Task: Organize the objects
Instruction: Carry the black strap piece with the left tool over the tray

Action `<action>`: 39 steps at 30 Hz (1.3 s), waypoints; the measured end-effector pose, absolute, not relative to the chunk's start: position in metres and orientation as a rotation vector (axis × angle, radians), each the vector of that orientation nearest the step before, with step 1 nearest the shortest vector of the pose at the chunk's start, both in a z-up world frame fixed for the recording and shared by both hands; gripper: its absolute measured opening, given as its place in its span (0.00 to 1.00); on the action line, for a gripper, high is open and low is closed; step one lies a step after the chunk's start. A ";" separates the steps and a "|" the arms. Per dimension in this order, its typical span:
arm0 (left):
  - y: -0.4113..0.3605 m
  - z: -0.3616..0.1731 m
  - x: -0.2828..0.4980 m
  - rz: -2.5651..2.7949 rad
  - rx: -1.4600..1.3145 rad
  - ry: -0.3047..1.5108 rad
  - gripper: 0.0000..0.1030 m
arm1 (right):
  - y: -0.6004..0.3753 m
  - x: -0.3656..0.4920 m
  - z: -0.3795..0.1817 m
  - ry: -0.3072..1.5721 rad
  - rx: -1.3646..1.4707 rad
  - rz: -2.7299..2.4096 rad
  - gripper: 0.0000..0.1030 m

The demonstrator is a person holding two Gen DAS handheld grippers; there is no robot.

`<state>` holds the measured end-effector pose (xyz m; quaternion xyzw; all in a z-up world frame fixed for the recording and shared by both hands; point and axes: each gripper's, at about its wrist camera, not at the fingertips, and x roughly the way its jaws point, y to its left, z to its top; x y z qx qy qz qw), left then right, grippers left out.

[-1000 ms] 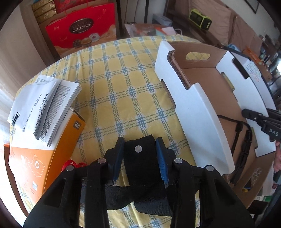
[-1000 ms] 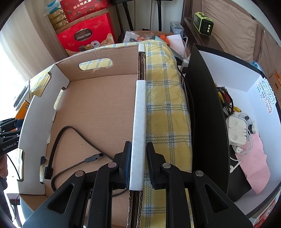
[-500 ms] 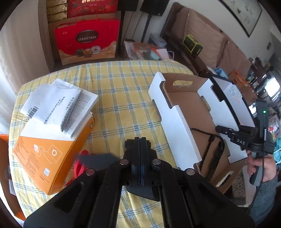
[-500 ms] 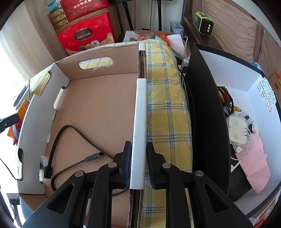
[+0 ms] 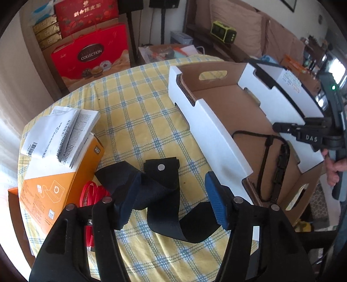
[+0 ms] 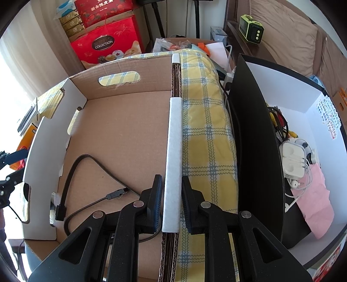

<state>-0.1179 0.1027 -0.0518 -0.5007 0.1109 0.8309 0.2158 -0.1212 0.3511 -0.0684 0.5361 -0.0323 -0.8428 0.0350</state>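
"COLLECTION" is showing in pale capitals on a dark oval on the red gift bag (image 5: pixel 91 58) standing beyond the far edge of the table; the same word is reading on that bag in the right wrist view. The letters "DAS" are standing in white on the right gripper (image 5: pixel 308 137). Chinese characters are running across the red box (image 5: pixel 85 10) above, too small to read surely.
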 end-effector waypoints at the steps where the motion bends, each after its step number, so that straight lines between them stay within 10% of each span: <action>1: 0.105 -0.054 -0.117 2.307 -1.386 0.341 0.56 | 0.351 -0.121 -0.068 -0.101 1.648 -2.590 0.18; 4: 0.104 -0.061 -0.120 2.311 -1.408 0.365 0.54 | 0.351 -0.121 -0.069 -0.104 1.646 -2.589 0.18; 13: 0.091 -0.066 -0.124 2.259 -1.432 0.266 0.01 | 0.351 -0.120 -0.070 -0.112 1.645 -2.588 0.18; 39: 0.069 0.058 -0.123 2.259 -1.111 -0.240 0.01 | 0.354 -0.123 -0.064 -0.137 1.631 -2.588 0.18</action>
